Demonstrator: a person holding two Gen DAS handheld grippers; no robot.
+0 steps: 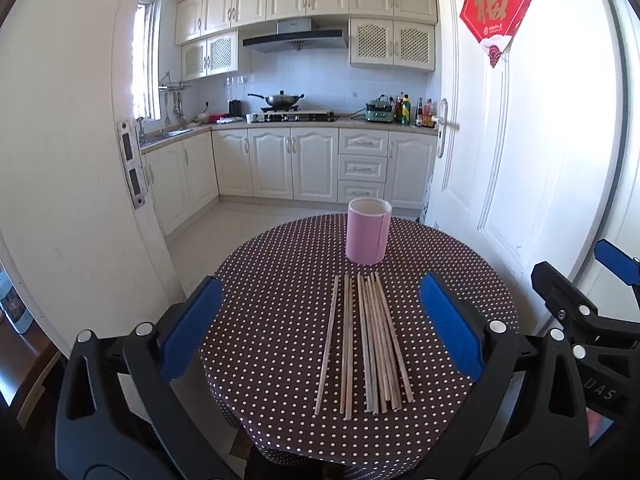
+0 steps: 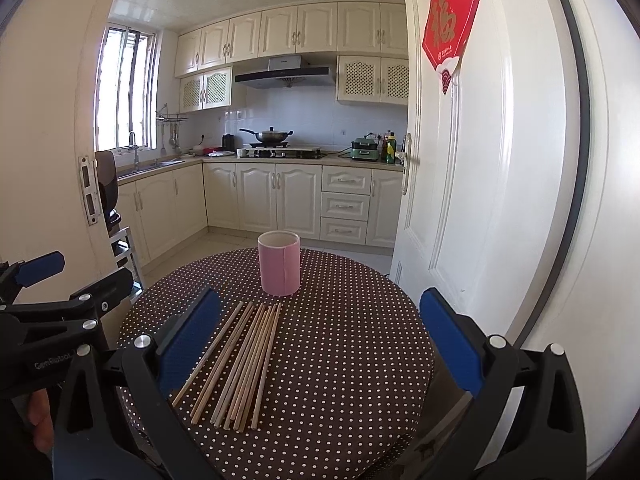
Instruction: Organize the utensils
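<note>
Both my grippers hover over table (image 1: pixel 280 280), holding nothing. Left gripper (image 1: pixel 320 328): fingers spread wide. Right gripper (image 2: pixel 320 344): fingers spread wide too. Chopsticks (image 1: pixel 368 344) lie loose, side by side on dotted cloth, near edge. Pink cup (image 1: pixel 368 230) stands upright just beyond them, apart. I read "GenRobot" on left gripper body in right view, "DAS" on right gripper in left view. Red sign (image 1: pixel 496 2) on door (image 1: pixel 540 140) reads "福".

Chopsticks (image 1: pixel 366 344) lie side by side on the surface (image 1: pixel 280 280), cup (image 1: pixel 368 230) standing just behind them (upright), both tongs well apart, left (image 1: pixel 320 320) beside right (image 2: pixel 320 336).
</note>
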